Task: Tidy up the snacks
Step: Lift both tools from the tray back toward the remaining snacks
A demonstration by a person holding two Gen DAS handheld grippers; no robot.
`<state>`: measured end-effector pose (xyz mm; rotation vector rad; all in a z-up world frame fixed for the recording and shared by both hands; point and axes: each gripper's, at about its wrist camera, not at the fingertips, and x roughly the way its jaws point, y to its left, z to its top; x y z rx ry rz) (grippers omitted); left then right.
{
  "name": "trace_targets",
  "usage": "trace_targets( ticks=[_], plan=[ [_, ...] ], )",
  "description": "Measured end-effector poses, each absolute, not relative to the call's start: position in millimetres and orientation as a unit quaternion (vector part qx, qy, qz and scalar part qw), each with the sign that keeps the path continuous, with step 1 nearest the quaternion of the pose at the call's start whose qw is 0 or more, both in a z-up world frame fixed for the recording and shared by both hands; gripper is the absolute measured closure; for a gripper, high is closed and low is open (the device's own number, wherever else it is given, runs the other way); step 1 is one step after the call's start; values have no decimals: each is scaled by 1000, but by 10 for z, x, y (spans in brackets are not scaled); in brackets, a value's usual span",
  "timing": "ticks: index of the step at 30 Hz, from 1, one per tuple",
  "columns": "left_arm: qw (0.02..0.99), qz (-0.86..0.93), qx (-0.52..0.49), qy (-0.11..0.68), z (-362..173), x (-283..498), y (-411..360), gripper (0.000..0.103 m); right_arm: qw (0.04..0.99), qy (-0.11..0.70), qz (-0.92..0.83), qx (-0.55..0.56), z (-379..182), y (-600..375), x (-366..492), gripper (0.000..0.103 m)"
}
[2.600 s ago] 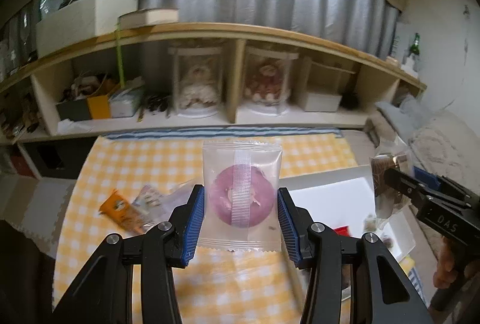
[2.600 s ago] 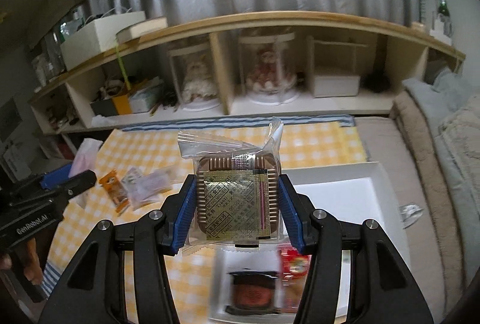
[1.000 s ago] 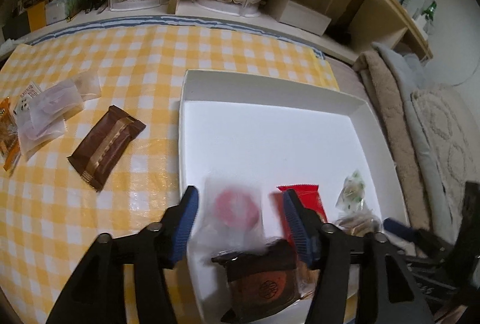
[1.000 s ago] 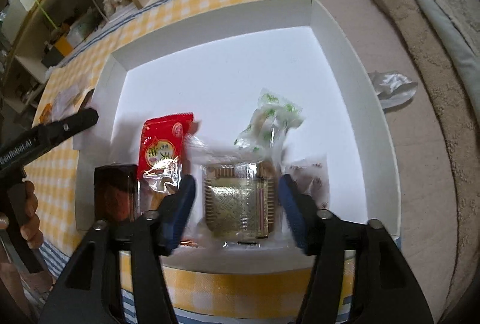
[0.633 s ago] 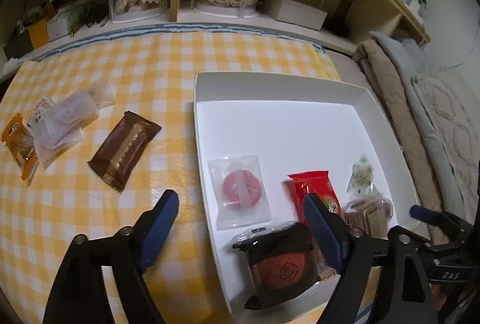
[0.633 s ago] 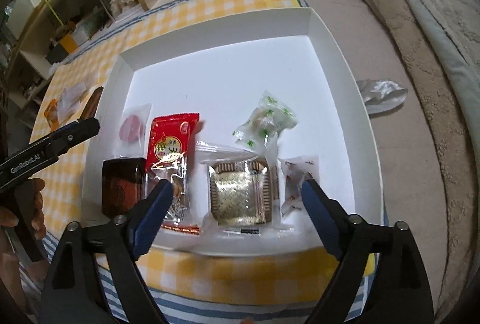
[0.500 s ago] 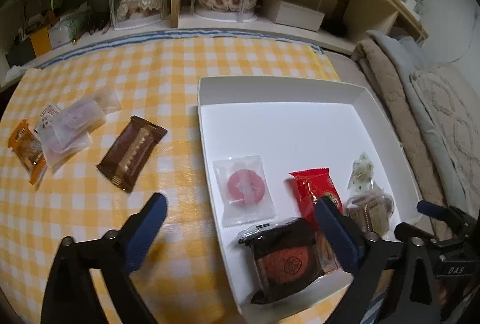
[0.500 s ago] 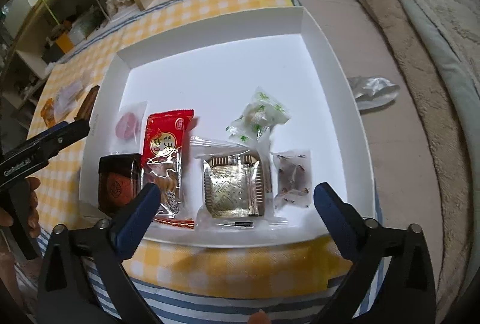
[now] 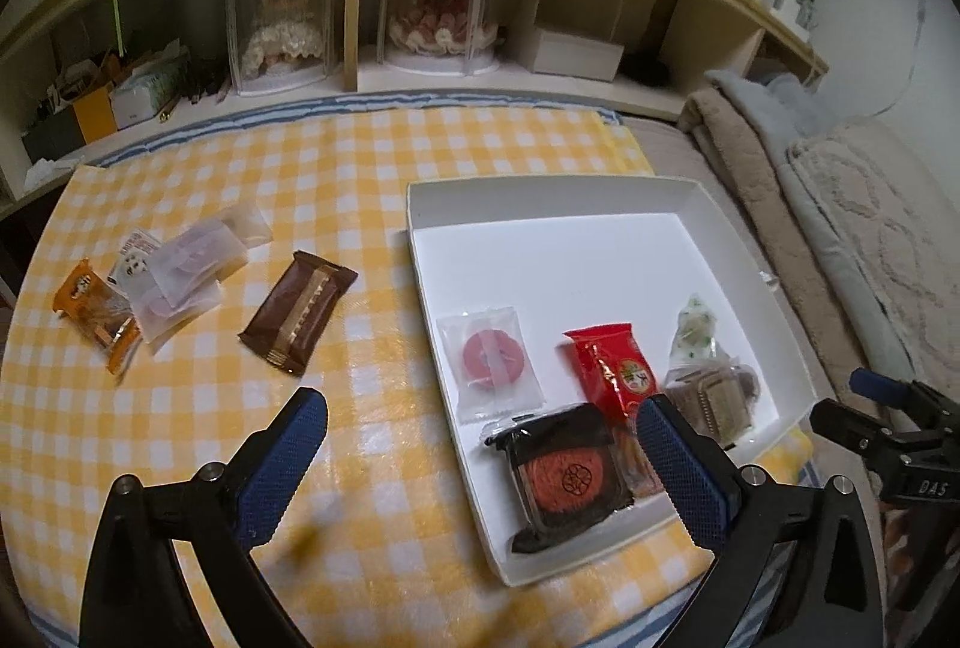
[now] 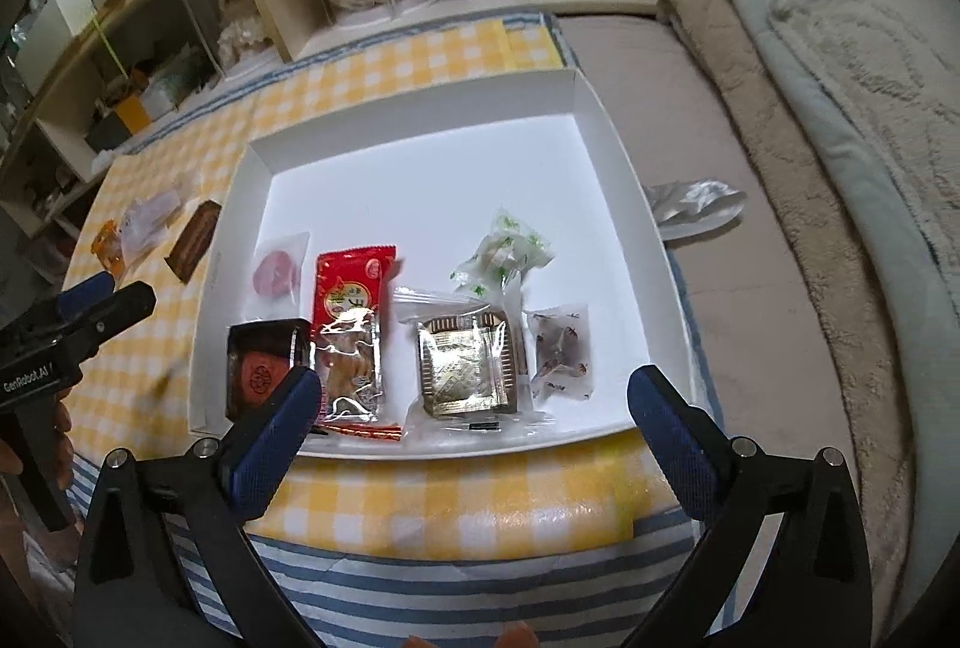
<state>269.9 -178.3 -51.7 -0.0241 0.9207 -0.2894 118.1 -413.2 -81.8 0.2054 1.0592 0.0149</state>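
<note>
**Left wrist view: both grippers empty, four snacks left on the cloth**

Left wrist view first: the left gripper (image 9: 480,444) is seen spread wide, nothing between its blue pads, held above the near edge of the white tray (image 9: 540,201). The right gripper (image 10: 474,402) is likewise fully spread and empty over the tray's near rim.

Inside the tray, the pink ring sweet (image 9: 491,359), the red packet (image 9: 612,369), the dark round cake (image 9: 564,474), the green-printed wrap (image 10: 504,252), the gold-foil cake (image 10: 468,366) and a small clear pouch (image 10: 561,351) are laid near the front.

On the yellow checked cloth (image 9: 360,180) the brown bar (image 9: 298,309), two frosted pouches (image 9: 192,267) and the orange packet (image 9: 96,312) are still to be collected.

The brown bar is judged light, fairly stiff and slick in its film; it is best taken across its narrow width at the middle. The frosted pouches look soft and crinkly, overlapping, so one is likely to drag the other.

Against a couple of seconds ago, the ring sweet and the foil cake are no longer pinched; both have been set down in the tray, and both grippers have been lifted clear.
</note>
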Motion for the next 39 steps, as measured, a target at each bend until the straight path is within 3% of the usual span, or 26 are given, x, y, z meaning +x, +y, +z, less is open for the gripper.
trace_targets(
  ticks=[24,39],
  plan=[
    [913,-172,2,369,492,1958,-1183,0,914,400,-29,65,111,-3813,874,0],
    [926,-137,-5,352,509,1960,-236,0,931,359,-19,60,285,-3062,1143,0]
  ],
)
